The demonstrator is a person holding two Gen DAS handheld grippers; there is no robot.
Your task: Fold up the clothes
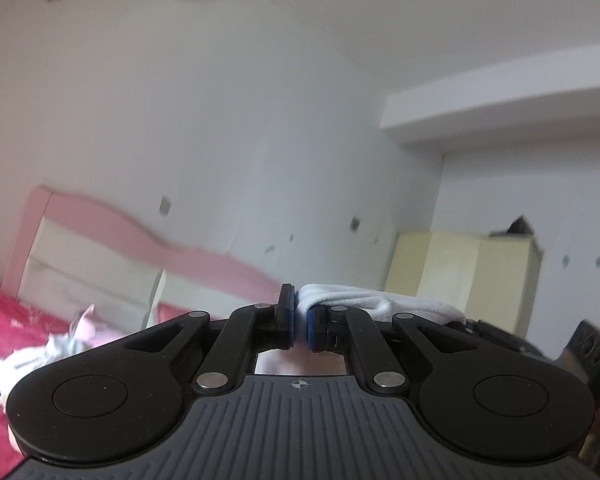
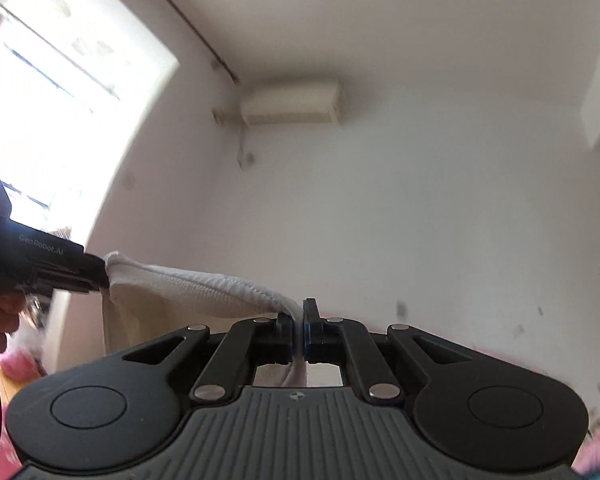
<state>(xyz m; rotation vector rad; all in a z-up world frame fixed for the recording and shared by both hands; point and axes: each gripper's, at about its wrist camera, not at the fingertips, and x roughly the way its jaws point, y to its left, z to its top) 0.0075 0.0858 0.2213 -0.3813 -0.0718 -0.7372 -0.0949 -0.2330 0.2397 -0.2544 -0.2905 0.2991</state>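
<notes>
A white garment (image 2: 204, 288) hangs stretched in the air between my two grippers. My right gripper (image 2: 299, 330) is shut on one end of its top edge; cloth shows between the pads and hangs down behind them. My left gripper (image 1: 300, 320) is shut on the other end; the white cloth (image 1: 364, 300) runs off to the right from its pads. In the right wrist view the left gripper (image 2: 100, 276) shows at the left, clamped on the cloth, with the hand holding it. Both grippers point up toward the wall. The garment's lower part is hidden.
A bed with a red patterned cover (image 1: 4, 320) and a pink headboard (image 1: 204, 260) lies at the lower left, with loose clothes (image 1: 72, 340) on it. A cream cabinet (image 1: 460, 276) stands at the right. A bright window (image 2: 52, 100) and an air conditioner (image 2: 292, 104) are on the walls.
</notes>
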